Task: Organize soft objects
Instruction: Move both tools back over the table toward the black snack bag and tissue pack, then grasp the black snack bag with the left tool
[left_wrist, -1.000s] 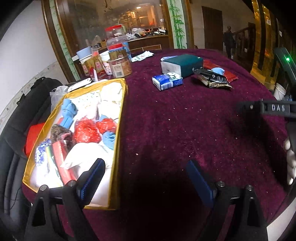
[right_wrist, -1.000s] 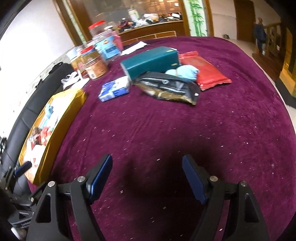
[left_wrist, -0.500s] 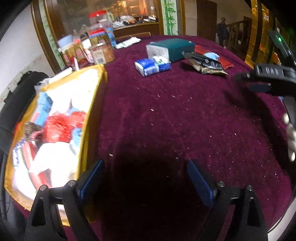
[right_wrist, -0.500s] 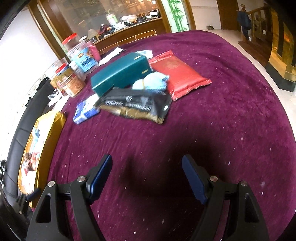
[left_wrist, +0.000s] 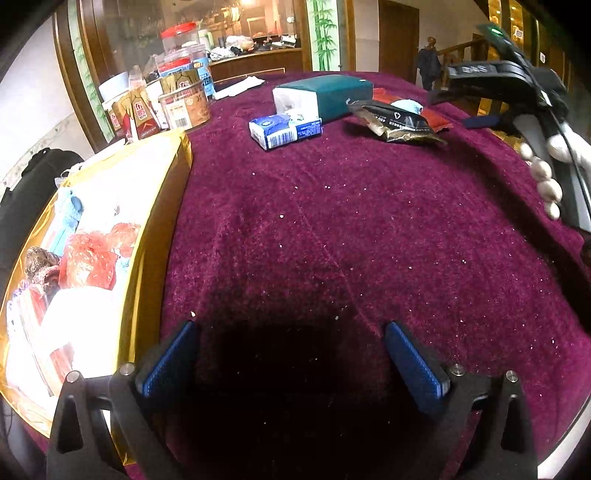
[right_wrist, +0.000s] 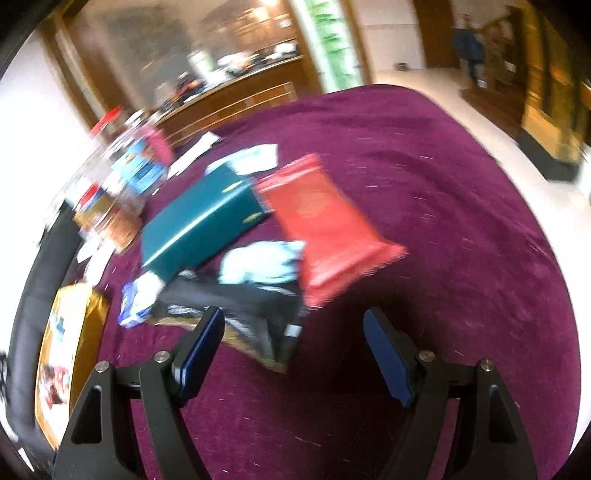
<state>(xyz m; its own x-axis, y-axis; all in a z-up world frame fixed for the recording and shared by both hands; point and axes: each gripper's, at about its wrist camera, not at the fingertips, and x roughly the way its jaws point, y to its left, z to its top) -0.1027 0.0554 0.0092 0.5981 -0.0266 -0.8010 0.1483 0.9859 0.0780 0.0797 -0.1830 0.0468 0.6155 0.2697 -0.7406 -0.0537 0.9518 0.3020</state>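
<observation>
A yellow box (left_wrist: 162, 206) at the table's left holds several soft items, red, white and blue. Farther back lie a blue-white tissue pack (left_wrist: 284, 131), a black pouch (left_wrist: 397, 123), a light blue cloth (right_wrist: 258, 267) and a red pouch (right_wrist: 328, 229). My left gripper (left_wrist: 291, 354) is open and empty, low over the purple cloth beside the box. My right gripper (right_wrist: 293, 332) is open and empty, just short of the black pouch (right_wrist: 236, 314); it also shows in the left wrist view (left_wrist: 480, 96) at the right. The right wrist view is blurred.
A teal tissue box (left_wrist: 332, 96) stands behind the tissue pack. Jars and snack packets (left_wrist: 173, 103) crowd the back left corner. The purple tablecloth (left_wrist: 351, 229) covers the round table. A black seat back (left_wrist: 22, 192) lies left of the yellow box.
My right gripper has moved forward toward the black pouch and the light blue cloth. My left gripper has shifted right, away from the yellow box. Both stay open.
</observation>
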